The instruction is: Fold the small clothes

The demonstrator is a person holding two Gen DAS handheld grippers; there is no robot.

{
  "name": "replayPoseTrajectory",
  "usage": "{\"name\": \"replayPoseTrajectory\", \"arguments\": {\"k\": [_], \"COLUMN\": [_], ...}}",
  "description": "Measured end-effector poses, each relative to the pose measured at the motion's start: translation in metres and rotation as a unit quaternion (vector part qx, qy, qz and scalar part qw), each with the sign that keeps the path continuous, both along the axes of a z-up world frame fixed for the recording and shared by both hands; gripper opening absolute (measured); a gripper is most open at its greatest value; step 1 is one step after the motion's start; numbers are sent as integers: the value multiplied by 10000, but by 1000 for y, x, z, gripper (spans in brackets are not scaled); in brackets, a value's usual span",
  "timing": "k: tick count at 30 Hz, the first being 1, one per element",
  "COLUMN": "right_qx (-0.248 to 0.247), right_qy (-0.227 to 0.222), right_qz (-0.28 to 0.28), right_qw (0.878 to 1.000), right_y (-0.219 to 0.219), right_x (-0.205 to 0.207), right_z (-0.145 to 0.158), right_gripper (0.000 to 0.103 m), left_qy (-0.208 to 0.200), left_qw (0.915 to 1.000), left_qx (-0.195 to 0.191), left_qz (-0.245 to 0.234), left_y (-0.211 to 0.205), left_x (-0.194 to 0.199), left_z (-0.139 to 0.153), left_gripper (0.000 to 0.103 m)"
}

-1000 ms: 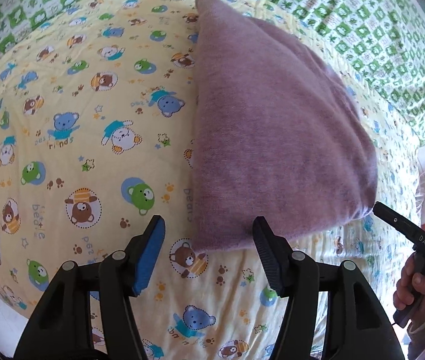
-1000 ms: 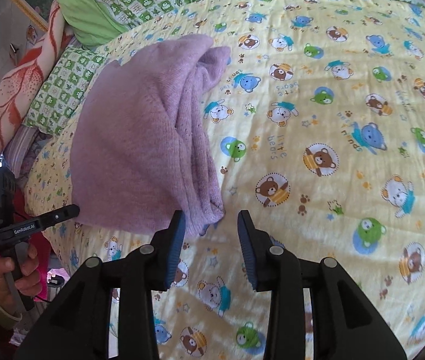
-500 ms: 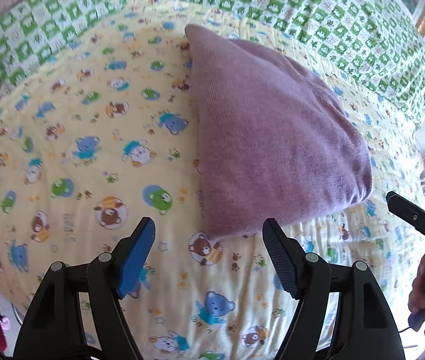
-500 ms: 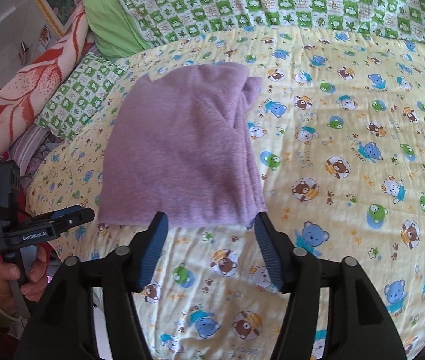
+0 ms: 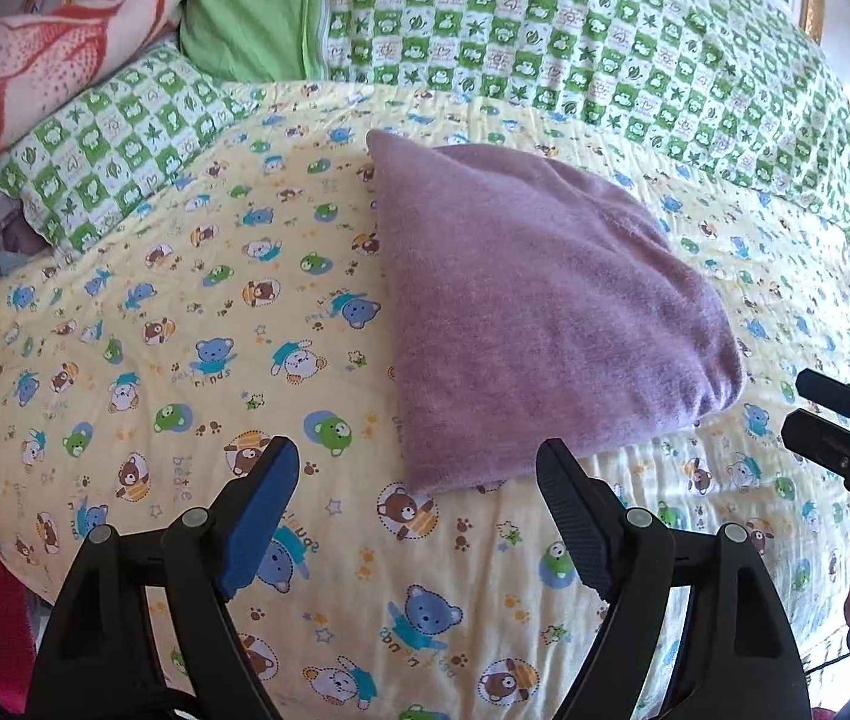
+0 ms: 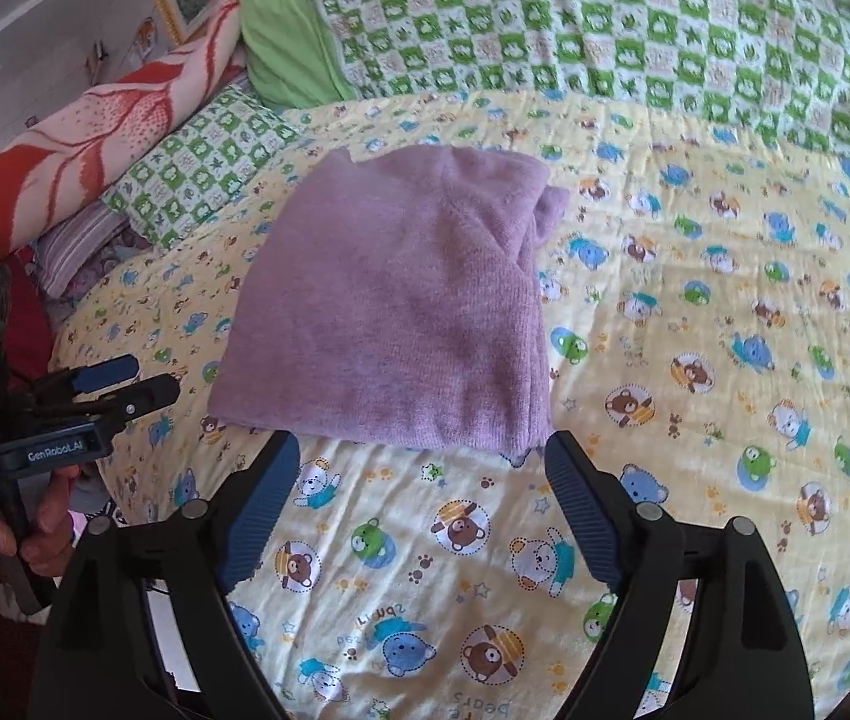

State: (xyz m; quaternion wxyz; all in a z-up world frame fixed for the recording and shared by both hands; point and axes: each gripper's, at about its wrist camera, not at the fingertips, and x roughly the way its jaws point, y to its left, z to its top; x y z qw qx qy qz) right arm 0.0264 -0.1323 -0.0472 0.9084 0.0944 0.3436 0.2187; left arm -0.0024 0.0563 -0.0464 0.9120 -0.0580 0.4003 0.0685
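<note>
A purple knit garment (image 5: 538, 312) lies folded flat on the yellow bear-print bed cover (image 5: 155, 360). It also shows in the right wrist view (image 6: 401, 312), with layered folds along its right edge. My left gripper (image 5: 419, 516) is open and empty, a little short of the garment's near corner. My right gripper (image 6: 425, 504) is open and empty, just short of the garment's near edge. The right gripper shows at the right edge of the left wrist view (image 5: 844, 426); the left gripper shows at the left of the right wrist view (image 6: 107, 384).
Green checked pillows (image 5: 574, 36) and a plain green pillow (image 5: 245, 12) line the far side of the bed. A red and white blanket (image 6: 83, 138) lies at the far left. The bed's edge drops off at the left in the right wrist view.
Both grippers have pulled back from the garment and opened wider. The right gripper let go of the garment's edge, which now lies flat.
</note>
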Motion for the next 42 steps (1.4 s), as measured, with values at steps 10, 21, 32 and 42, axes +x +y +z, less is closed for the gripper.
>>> {"name": "replayPoseTrajectory", "arguments": {"k": [10, 21, 32, 42], "right_qx": [-331, -342, -337, -356], "right_qy": [-744, -529, -339, -279], "right_qz": [109, -147, -408, -219], "right_qw": [9966, 9979, 9980, 9987], "right_y": [4, 4, 9, 26], "right_x": [-23, -1, 14, 22], "right_z": [14, -8, -25, -32], "right_gripper": [98, 102, 102, 102], "left_qy": [-404, -167, 28, 99], "left_qw": [9980, 9989, 9993, 9992], "left_qx": [420, 442, 191, 319], "left_qz": [-261, -77, 331, 238], "left_y": [-28, -17, 1, -1], "left_x": [-15, 8, 25, 28], "left_z": [14, -18, -35, -38], "left_gripper": [92, 97, 98, 98]}}
